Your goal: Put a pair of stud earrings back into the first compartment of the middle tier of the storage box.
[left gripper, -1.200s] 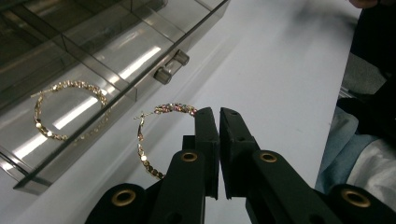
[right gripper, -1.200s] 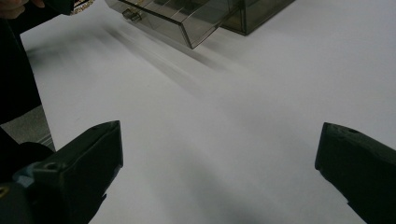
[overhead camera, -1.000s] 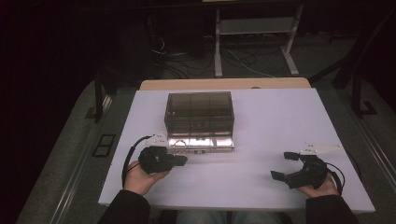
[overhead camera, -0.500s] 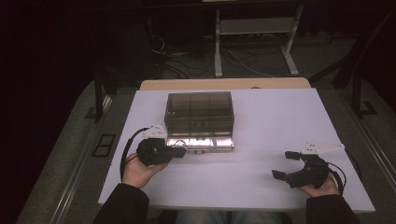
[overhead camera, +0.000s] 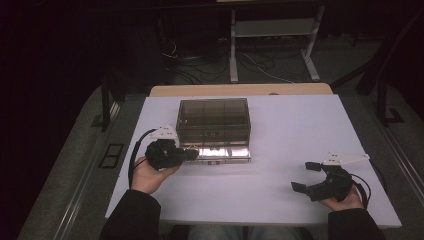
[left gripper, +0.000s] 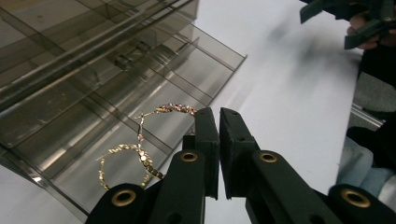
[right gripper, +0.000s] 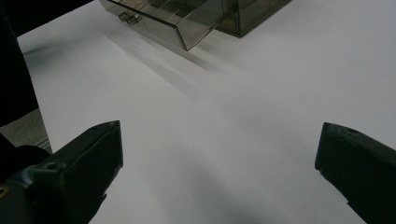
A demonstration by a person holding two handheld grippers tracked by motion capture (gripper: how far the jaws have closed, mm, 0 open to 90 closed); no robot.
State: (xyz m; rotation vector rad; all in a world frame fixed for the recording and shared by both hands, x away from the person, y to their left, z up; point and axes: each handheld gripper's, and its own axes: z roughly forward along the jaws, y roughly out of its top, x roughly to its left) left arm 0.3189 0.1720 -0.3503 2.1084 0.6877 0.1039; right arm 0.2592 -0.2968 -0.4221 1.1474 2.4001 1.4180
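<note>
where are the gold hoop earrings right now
In the left gripper view the gold hoop earrings lie in the pulled-out drawer of the smoky box, just left of the left gripper.

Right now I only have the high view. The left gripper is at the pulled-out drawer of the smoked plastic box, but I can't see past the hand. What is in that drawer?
Observer: In the left gripper view, gold chain jewellery lies in the open drawer, looped across its dividers.
Operator: Are the left jaws on it?
Observer: The left gripper has its jaws almost together, with only a thin gap. The chain runs up to the near jaw's tip, but I cannot tell whether it is pinched.
Operator: And is there anything between the right jaws?
Observer: No. In the right gripper view, the right gripper is wide open over the bare white table, with the drawer farther ahead.
</note>
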